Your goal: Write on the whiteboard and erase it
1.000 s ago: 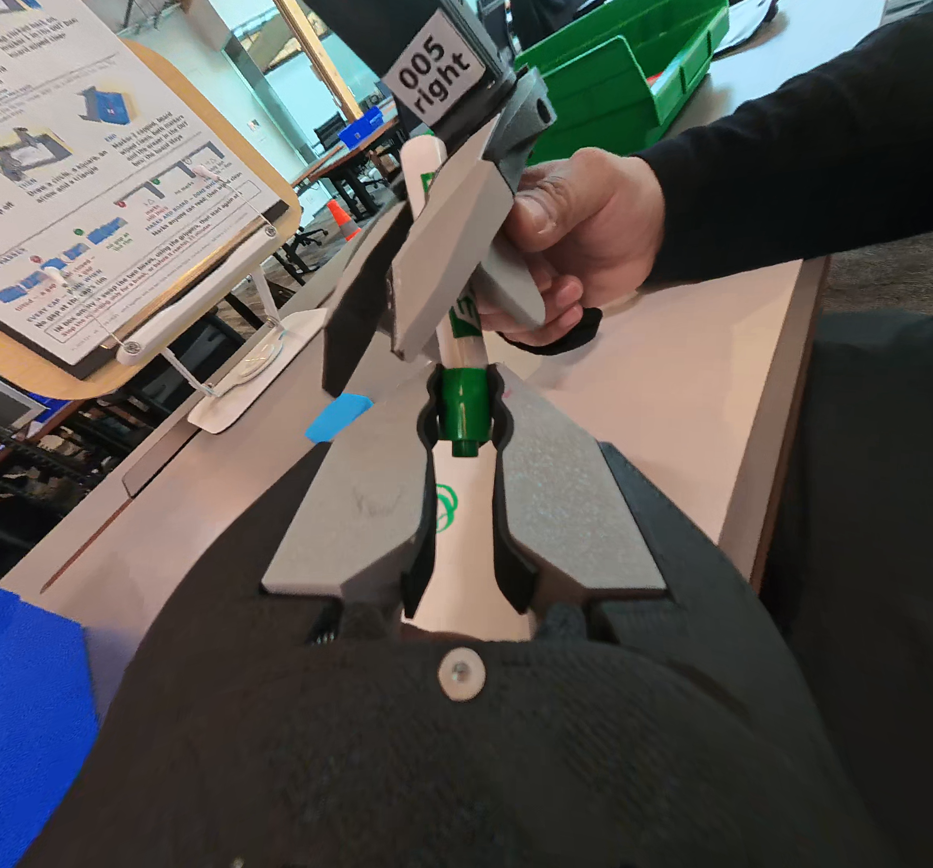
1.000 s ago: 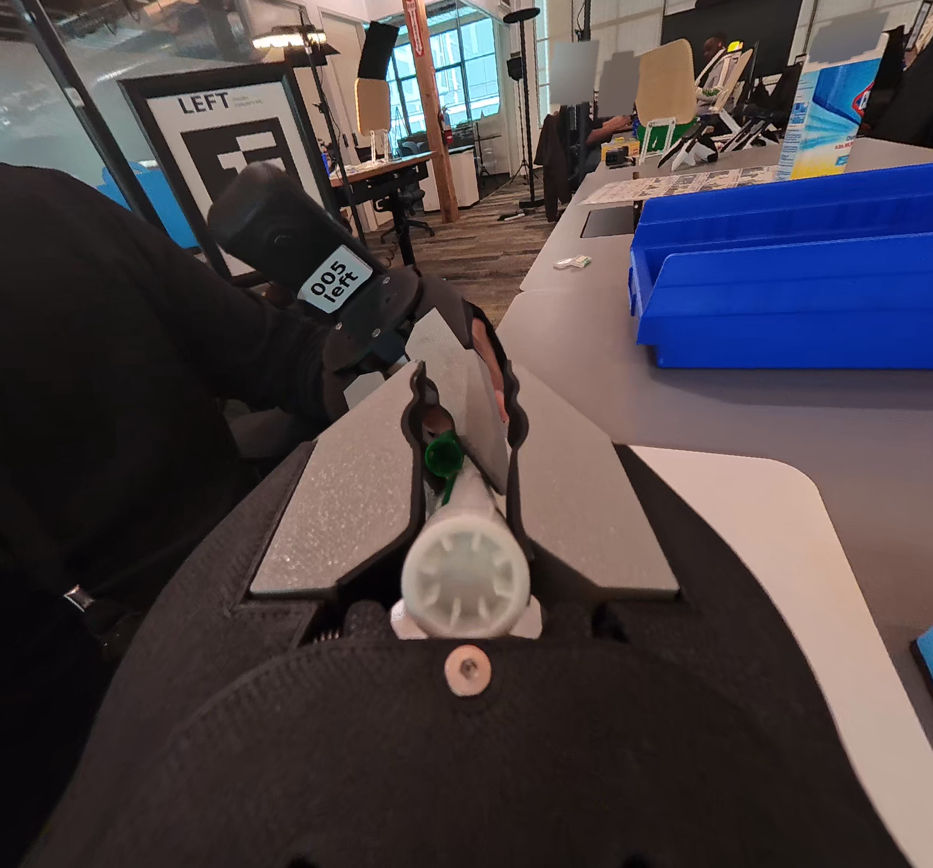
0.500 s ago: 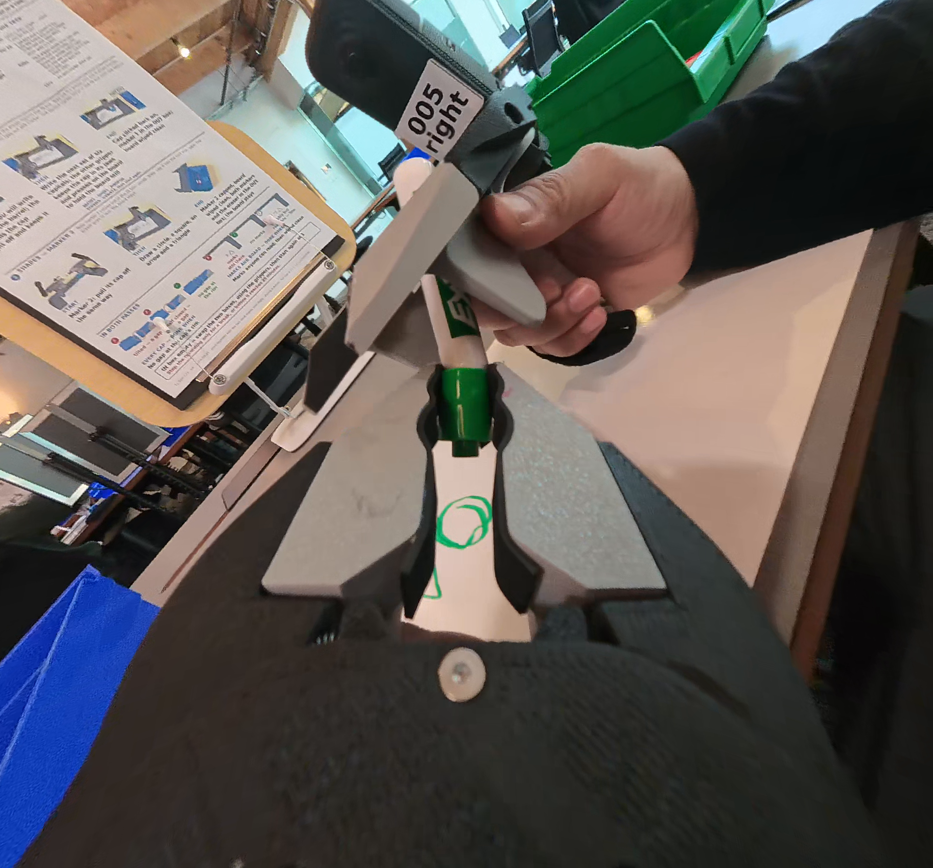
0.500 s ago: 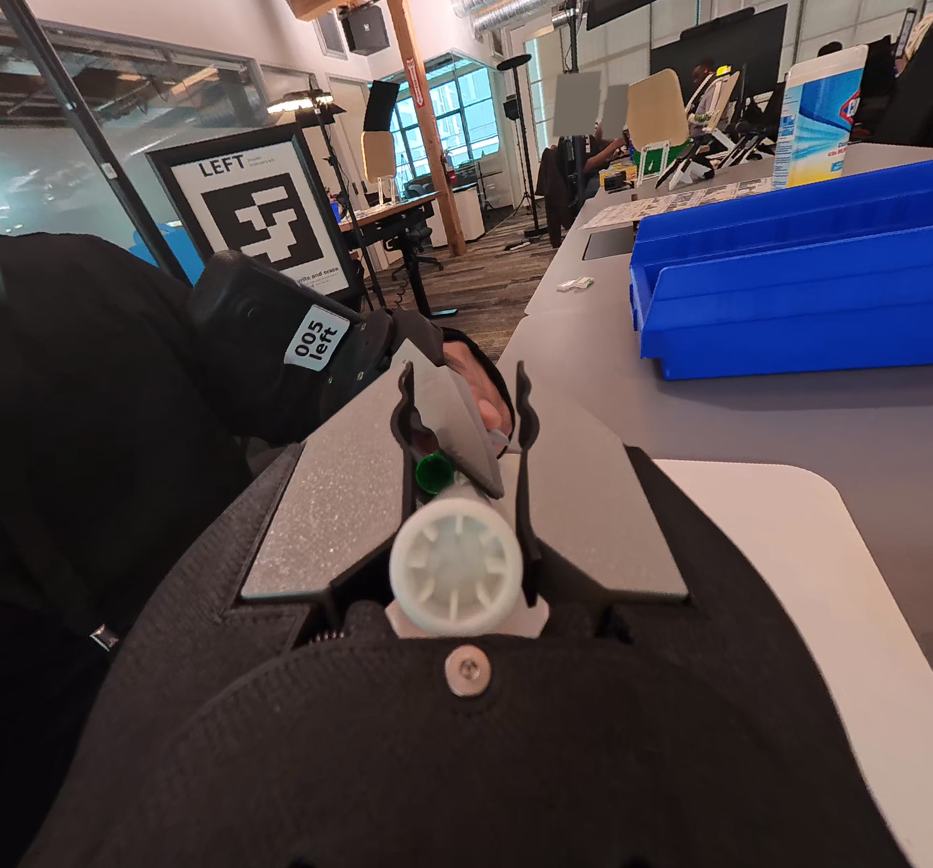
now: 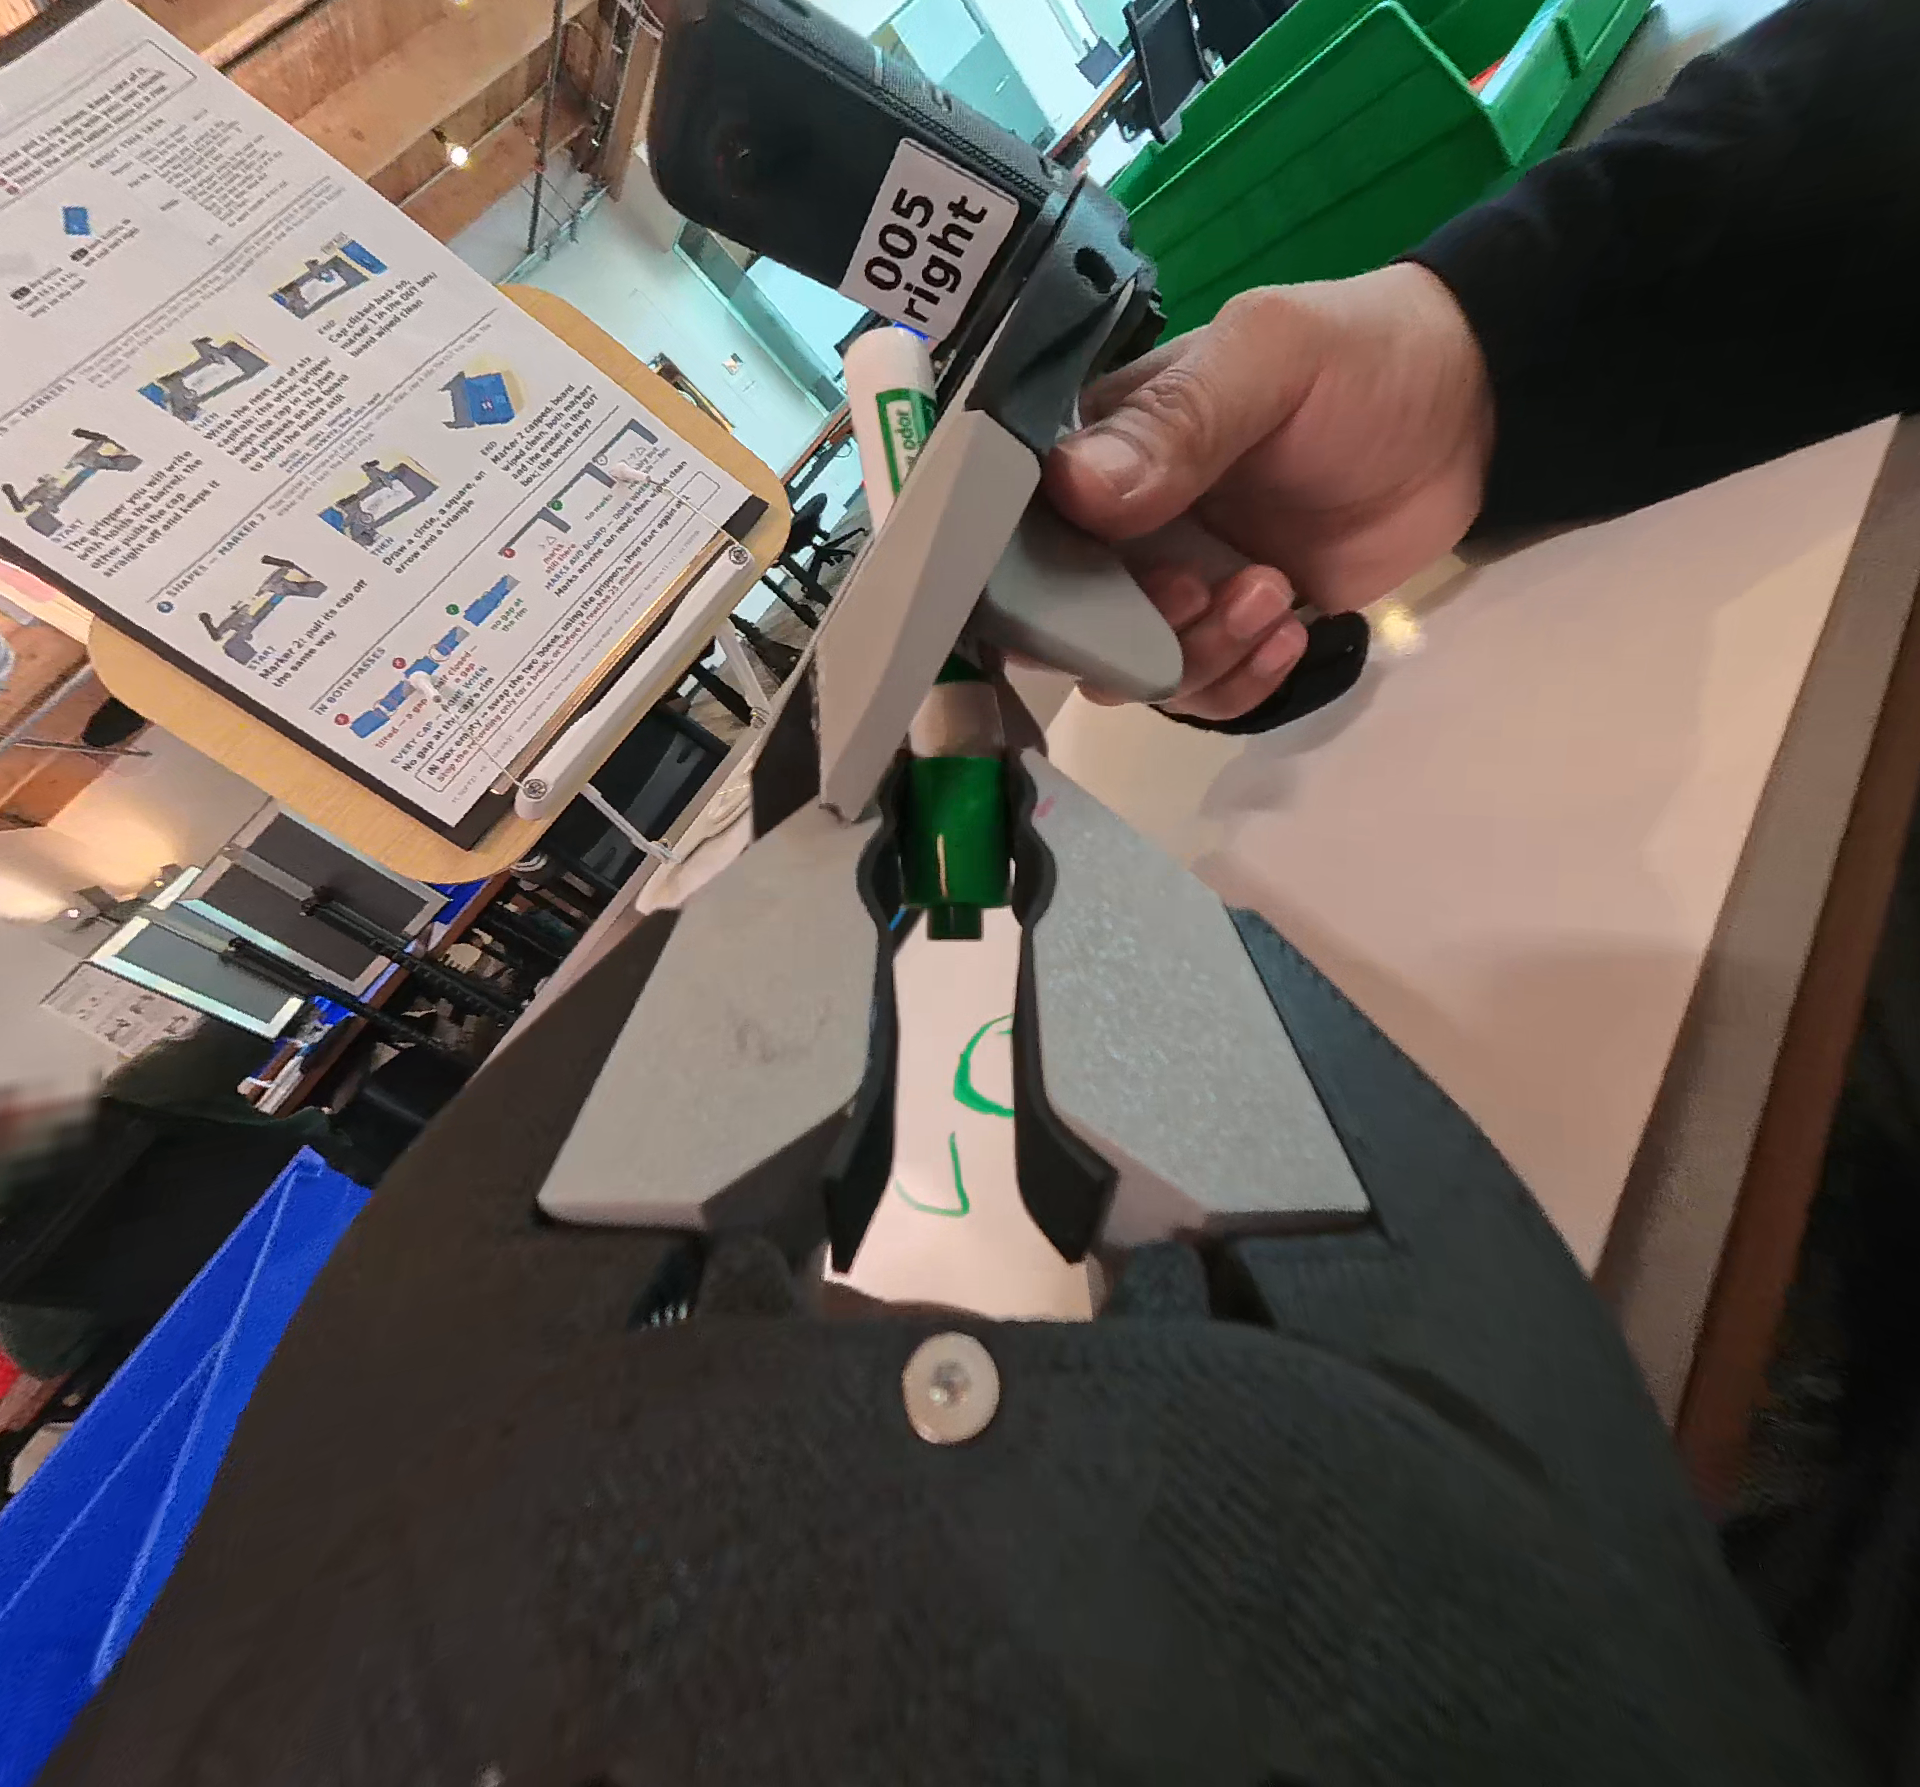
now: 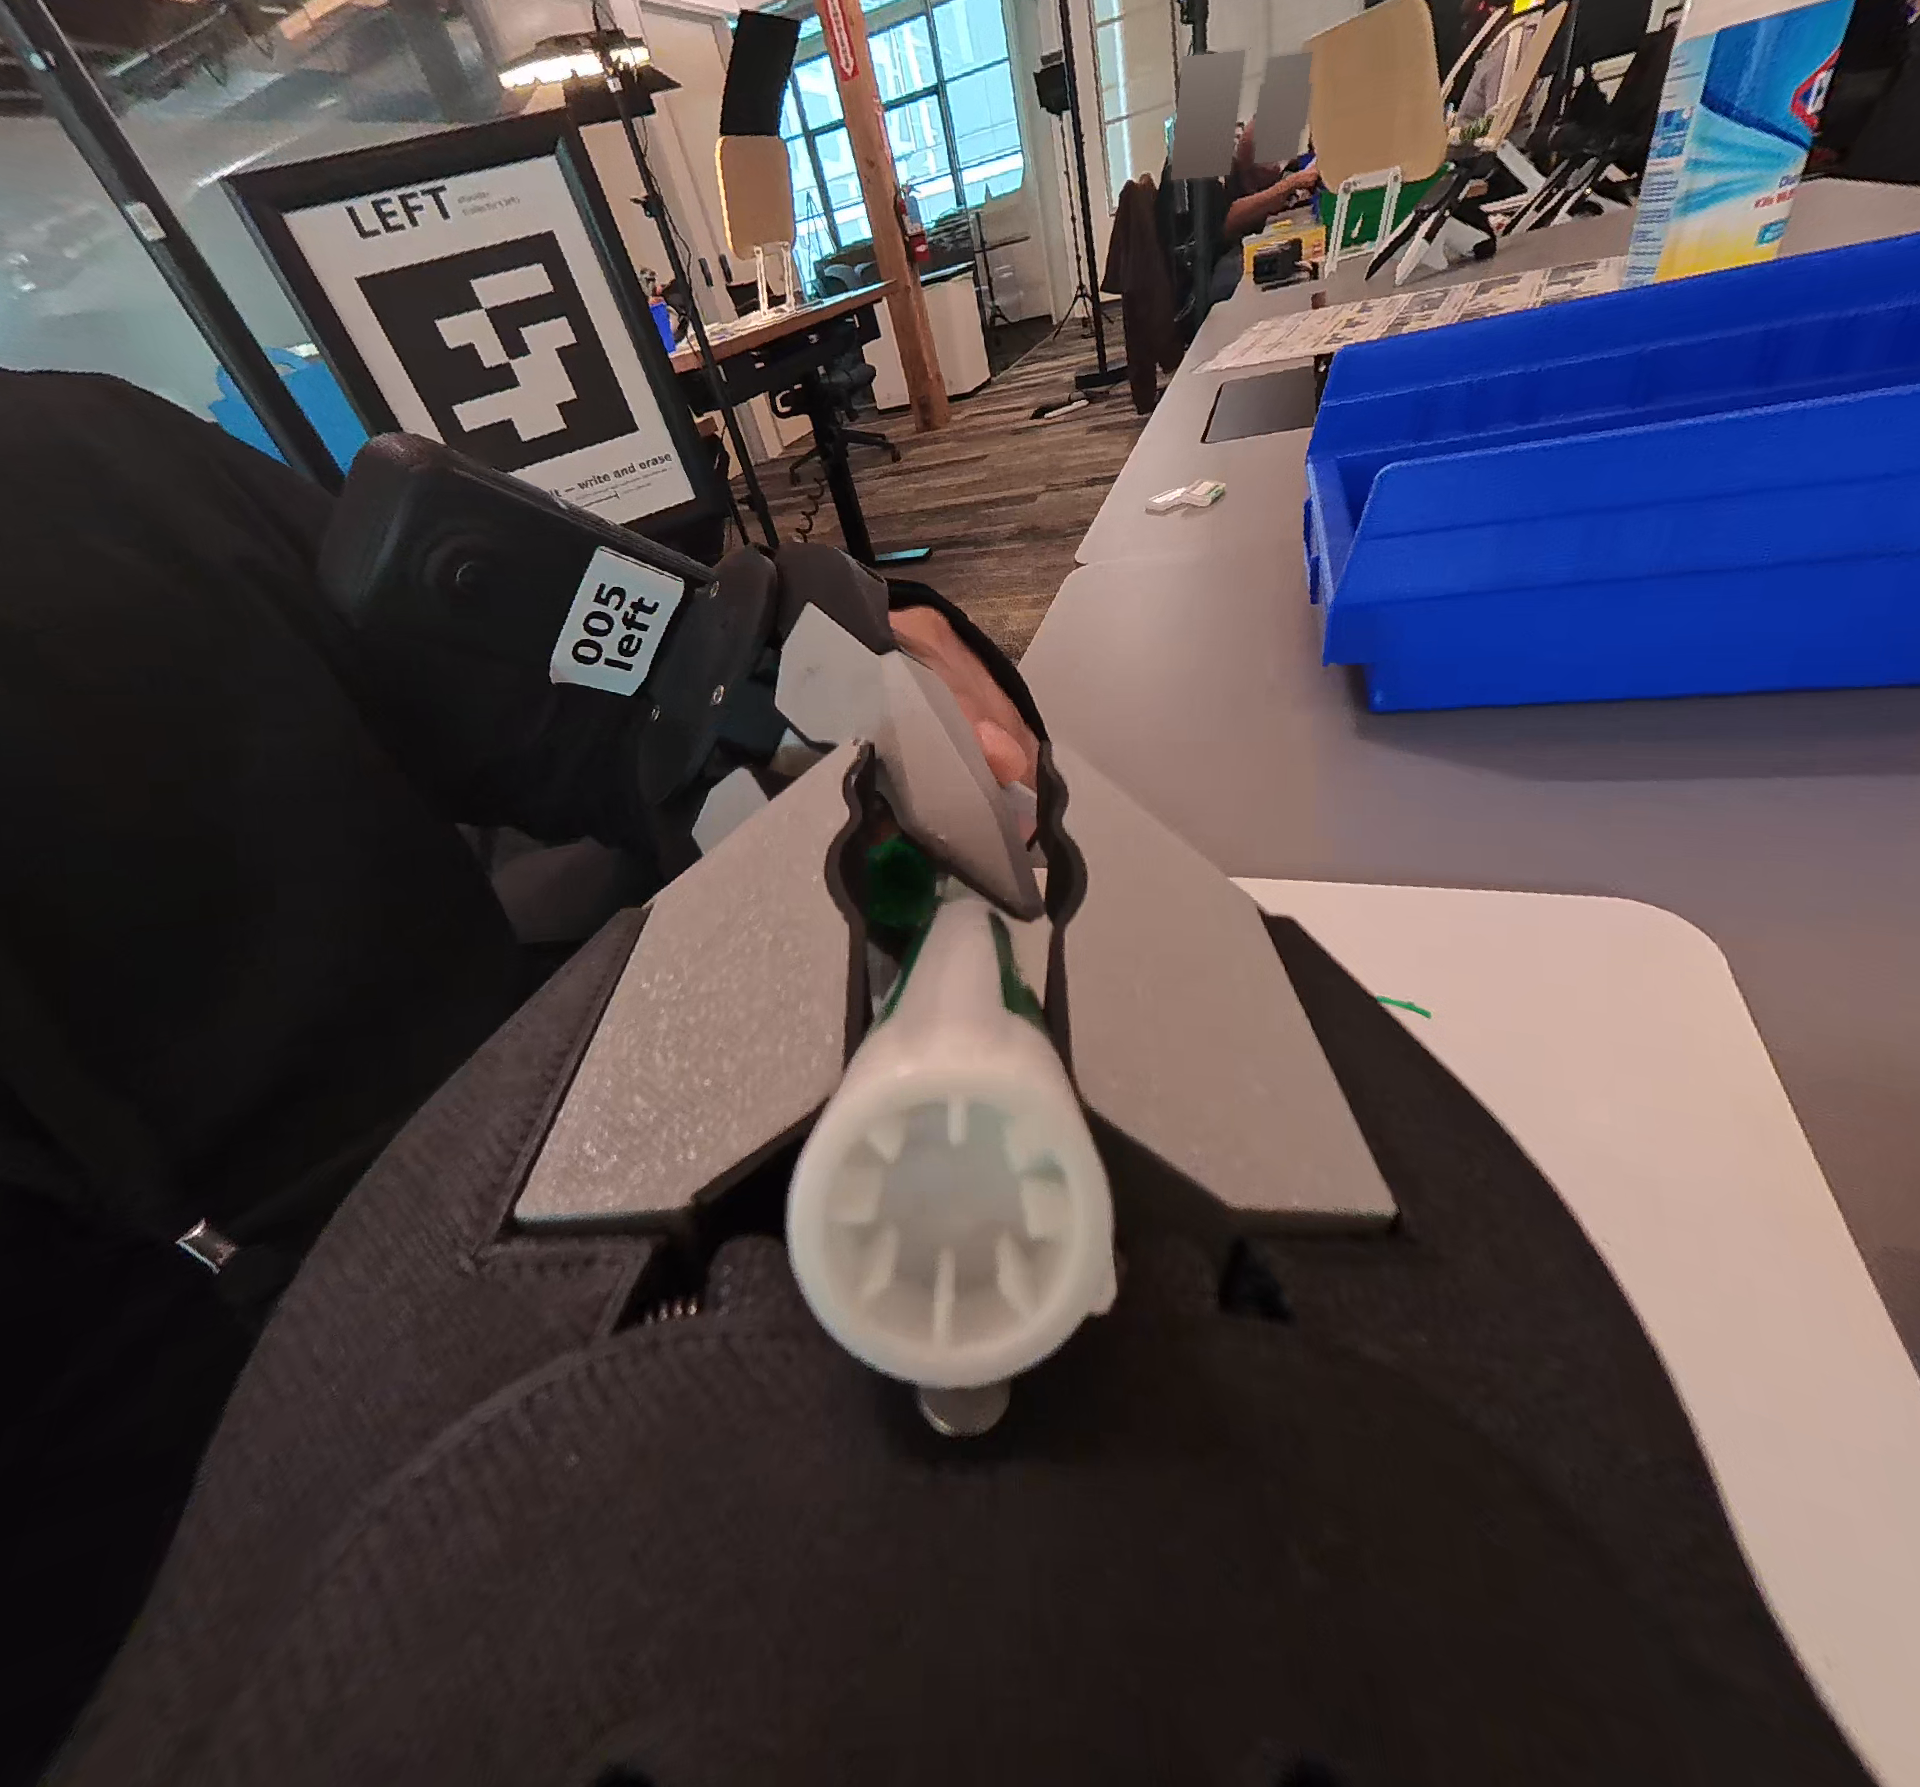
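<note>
Green cap (image 5: 954, 854) is clamped btwn the fingers of the left gripper (image 5: 951, 818), pads pressed on both sides. That grip looks the same as a sec ago. The marker (image 6: 951, 1218) runs from the cap up thru the right gripper (image 6: 954, 802), whose fingers are closed on the white barrel. They looked a touch wider half a sec ago and have since narrowed, so prob. a quick re-grip.

What changed: the pair has lifted and tilted. The barrel's rear end now sits bigger and lower in the right wrist view, covering the screw it used to clear. In the left wrist view more of the green marks (image 5: 982, 1062) show btwn the fingers. Cap and barrel meet end to end; can't tell if the cap is fully seated.

For the task: the whiteboard (image 6: 1558, 1062), flat on the grey worktop (image 6: 1351, 802), already carries drawings, so writing looks done. This reads as capping the marker, w/ erasing not yet started.

Around: a hand (image 5: 1299, 449) holds the right gripper's handle, blue bin (image 6: 1610, 542) beyond the board, instruction sheet (image 5: 312, 490) on a stand, green bins (image 5: 1351, 106) further off.
</note>
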Demonstrator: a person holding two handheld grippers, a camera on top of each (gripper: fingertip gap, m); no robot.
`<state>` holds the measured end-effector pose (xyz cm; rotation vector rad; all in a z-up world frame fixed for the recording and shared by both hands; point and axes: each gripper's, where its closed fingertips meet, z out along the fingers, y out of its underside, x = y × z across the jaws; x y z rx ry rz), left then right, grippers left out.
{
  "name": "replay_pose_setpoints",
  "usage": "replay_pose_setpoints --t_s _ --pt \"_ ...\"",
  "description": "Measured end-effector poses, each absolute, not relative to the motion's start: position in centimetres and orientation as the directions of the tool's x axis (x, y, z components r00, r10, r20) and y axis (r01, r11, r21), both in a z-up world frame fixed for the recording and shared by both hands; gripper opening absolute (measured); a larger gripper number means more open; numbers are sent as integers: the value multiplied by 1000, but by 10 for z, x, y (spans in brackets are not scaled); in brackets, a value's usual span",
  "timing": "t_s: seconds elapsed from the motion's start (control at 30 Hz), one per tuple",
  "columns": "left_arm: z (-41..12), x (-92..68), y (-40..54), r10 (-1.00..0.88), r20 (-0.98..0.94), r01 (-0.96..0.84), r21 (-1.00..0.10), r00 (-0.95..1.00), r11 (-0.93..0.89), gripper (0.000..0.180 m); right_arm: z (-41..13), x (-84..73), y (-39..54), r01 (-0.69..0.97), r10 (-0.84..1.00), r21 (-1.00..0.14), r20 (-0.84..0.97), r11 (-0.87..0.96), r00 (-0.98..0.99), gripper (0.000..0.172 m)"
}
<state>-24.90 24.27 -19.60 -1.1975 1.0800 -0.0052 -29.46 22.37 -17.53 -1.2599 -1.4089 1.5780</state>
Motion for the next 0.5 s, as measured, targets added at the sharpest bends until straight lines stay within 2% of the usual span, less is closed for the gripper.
replay_pose_setpoints --t_s 0.27,0.4,0.5 --pt "-193 -257 241 -515 -685 -533 -727 515 433 15 -174 -291 229 120 924 -970 -237 -210 -301 27" --pt "-193 -256 237 -583 -621 -471 -781 523 410 15 -172 -289 228 109 946 -984 -164 -138 -279 27" --pt "-198 -260 238 -700 -488 -413 -862 522 293 15 -169 -287 232 89 951 -987 -155 -136 -267 27"
